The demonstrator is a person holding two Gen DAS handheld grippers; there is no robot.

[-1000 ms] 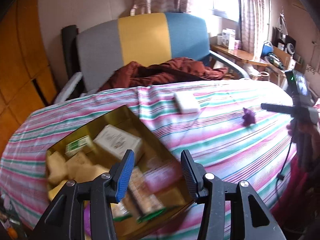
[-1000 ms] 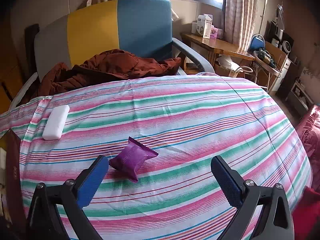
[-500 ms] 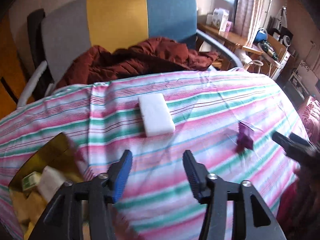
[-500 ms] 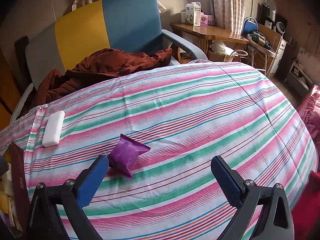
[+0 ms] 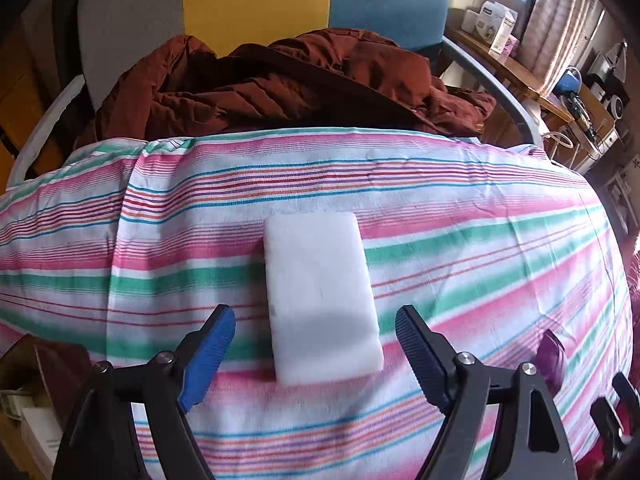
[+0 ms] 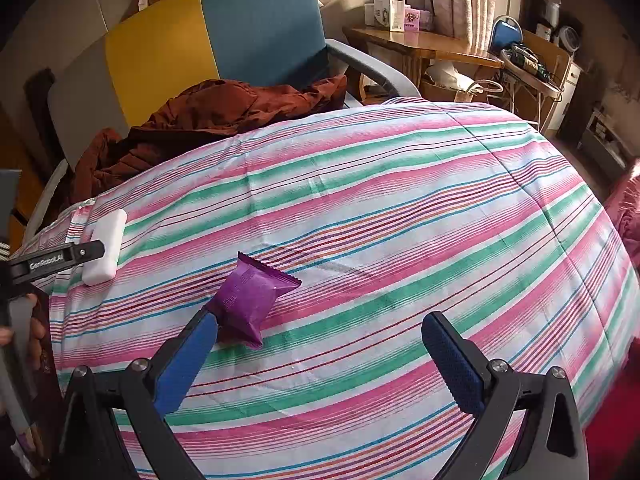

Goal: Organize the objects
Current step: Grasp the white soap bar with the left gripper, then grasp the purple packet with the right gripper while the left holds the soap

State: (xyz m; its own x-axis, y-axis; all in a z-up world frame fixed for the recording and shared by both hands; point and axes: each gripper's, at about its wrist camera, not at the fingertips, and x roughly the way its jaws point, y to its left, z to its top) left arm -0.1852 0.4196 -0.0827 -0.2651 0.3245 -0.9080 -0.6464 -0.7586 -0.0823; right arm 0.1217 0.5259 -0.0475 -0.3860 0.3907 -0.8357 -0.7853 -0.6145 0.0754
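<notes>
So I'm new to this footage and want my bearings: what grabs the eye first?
The striped cloth fills both views. On it, a white block lies between the open fingers of the left gripper, whose jaws have just been opening, untouched. A purple packet lies by the left finger of the open right gripper; behind, a brown jacket heaps on a chair.

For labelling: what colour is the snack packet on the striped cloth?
Purple snack packet, clearest in the right wrist view.

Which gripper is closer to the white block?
Left. The left gripper straddles the white block with open jaws, which have just been opening. The right gripper is beside the purple packet, farther away.
</notes>
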